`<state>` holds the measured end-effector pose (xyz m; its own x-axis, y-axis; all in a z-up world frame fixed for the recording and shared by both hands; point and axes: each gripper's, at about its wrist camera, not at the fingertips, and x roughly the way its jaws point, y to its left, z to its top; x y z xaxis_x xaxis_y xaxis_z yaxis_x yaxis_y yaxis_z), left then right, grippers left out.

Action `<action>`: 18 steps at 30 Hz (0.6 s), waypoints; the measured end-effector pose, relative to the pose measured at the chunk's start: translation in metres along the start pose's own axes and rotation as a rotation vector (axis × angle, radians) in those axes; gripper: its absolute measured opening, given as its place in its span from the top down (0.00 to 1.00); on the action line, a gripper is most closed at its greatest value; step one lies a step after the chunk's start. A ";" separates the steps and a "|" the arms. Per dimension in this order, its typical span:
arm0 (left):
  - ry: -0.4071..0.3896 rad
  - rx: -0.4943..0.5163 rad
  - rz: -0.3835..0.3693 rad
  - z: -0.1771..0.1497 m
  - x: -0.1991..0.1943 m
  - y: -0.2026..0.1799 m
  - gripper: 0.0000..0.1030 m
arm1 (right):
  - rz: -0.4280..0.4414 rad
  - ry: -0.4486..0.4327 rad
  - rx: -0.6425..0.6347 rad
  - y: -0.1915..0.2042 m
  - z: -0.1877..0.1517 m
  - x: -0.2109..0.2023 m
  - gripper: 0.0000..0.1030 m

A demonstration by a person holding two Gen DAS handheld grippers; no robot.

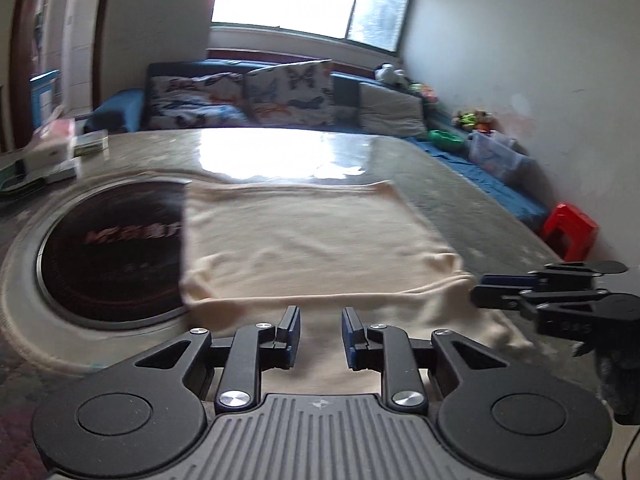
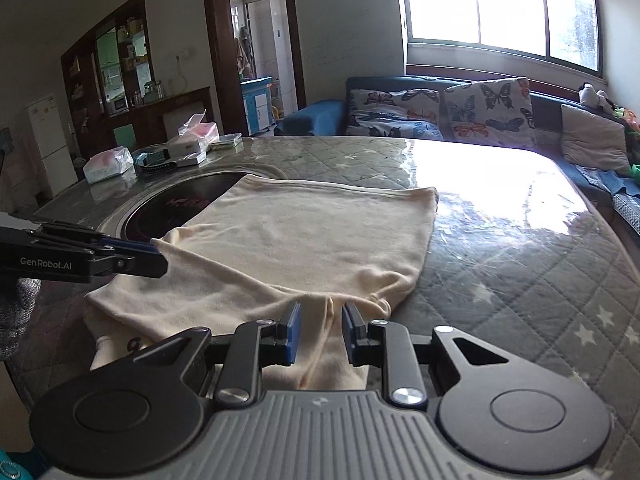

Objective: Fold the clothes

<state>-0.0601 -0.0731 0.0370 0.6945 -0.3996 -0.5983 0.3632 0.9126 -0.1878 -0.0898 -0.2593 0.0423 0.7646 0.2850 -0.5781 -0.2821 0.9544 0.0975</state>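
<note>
A cream garment (image 1: 308,240) lies spread on the quilted table, its near part folded over; it also shows in the right wrist view (image 2: 304,240). My left gripper (image 1: 320,334) is open just above the garment's near fold, with cloth between and below its fingers. In the right wrist view it (image 2: 158,254) reaches in from the left, touching the fold's left corner. My right gripper (image 2: 320,334) is open over the bunched near right corner. In the left wrist view it (image 1: 478,290) sits at the garment's right edge.
A round black induction plate (image 1: 112,252) is set in the table, partly under the garment. Tissue packs and boxes (image 2: 160,152) sit at the table's far left. A blue sofa with butterfly cushions (image 2: 440,110) stands behind, and a red stool (image 1: 570,232) at right.
</note>
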 end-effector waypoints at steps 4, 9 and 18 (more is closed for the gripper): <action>0.000 -0.016 0.036 0.002 0.012 0.014 0.77 | -0.015 0.022 -0.006 0.000 0.003 0.018 0.79; -0.006 -0.018 0.064 0.002 0.021 0.026 0.77 | -0.045 0.046 -0.050 0.002 0.003 0.030 0.81; -0.040 0.025 0.035 0.003 -0.004 0.018 0.78 | -0.062 0.026 -0.155 0.014 0.009 0.015 0.80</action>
<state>-0.0546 -0.0555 0.0391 0.7311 -0.3707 -0.5728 0.3529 0.9240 -0.1475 -0.0771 -0.2407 0.0418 0.7689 0.2215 -0.5997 -0.3220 0.9446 -0.0639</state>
